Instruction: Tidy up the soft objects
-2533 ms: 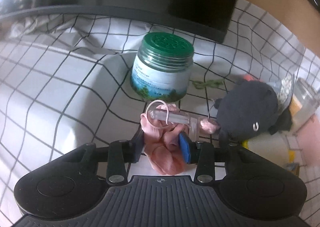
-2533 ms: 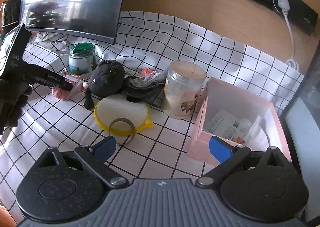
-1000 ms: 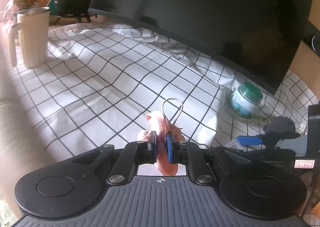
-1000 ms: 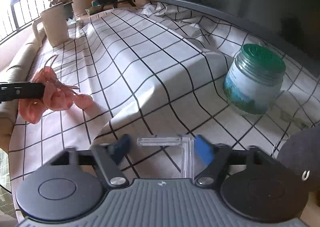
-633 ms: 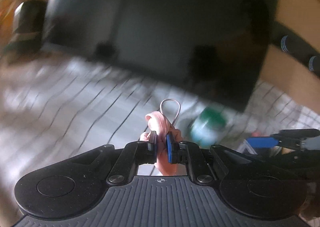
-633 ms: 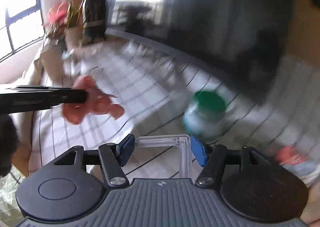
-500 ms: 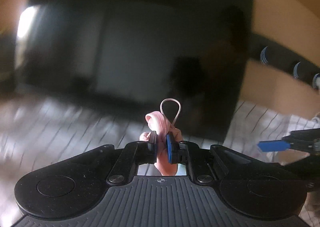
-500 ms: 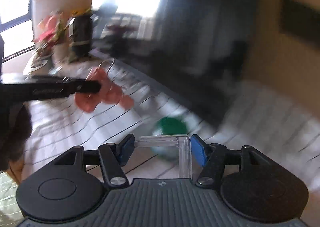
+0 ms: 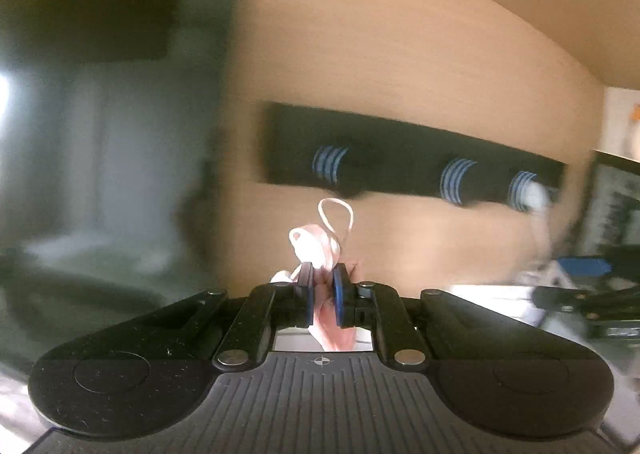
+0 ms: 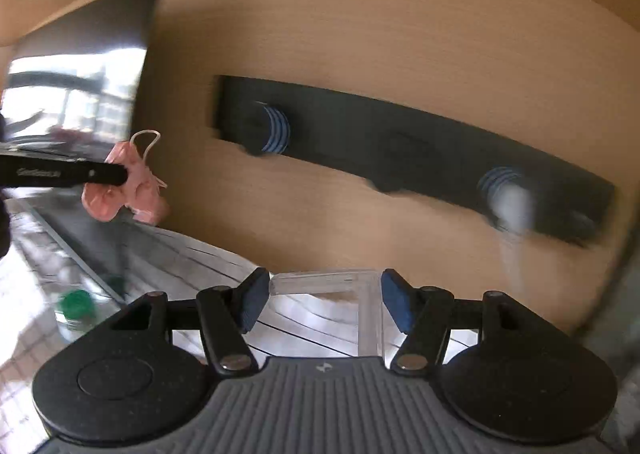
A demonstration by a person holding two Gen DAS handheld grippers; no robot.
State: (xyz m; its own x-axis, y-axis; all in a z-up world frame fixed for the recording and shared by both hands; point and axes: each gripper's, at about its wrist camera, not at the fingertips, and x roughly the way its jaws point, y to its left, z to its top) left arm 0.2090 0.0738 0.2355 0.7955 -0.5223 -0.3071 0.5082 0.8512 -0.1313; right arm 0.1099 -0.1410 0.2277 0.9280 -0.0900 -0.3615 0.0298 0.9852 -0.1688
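Note:
My left gripper (image 9: 322, 274) is shut on a small pink soft toy (image 9: 316, 244) with a thin white loop on top, held up in the air. In the right wrist view the same pink soft toy (image 10: 128, 190) hangs from the left gripper's fingers (image 10: 100, 174) at the left, in front of the dark screen. My right gripper (image 10: 320, 296) is shut on a clear L-shaped plastic piece (image 10: 344, 282) that spans its blue pads. Both views face the tan wall and are blurred by motion.
A black wall rail (image 10: 400, 150) with round pegs runs across the tan wall; the same black wall rail (image 9: 400, 158) shows in the left wrist view. A large dark monitor (image 9: 100, 114) fills the left. A green-lidded jar (image 10: 76, 310) stands on the checked tablecloth (image 10: 200, 266) low left.
Both grippers have risen and swung to the right, from the checked cloth and jar to the wall and rail. The pink toy and the clear piece stayed in their grips.

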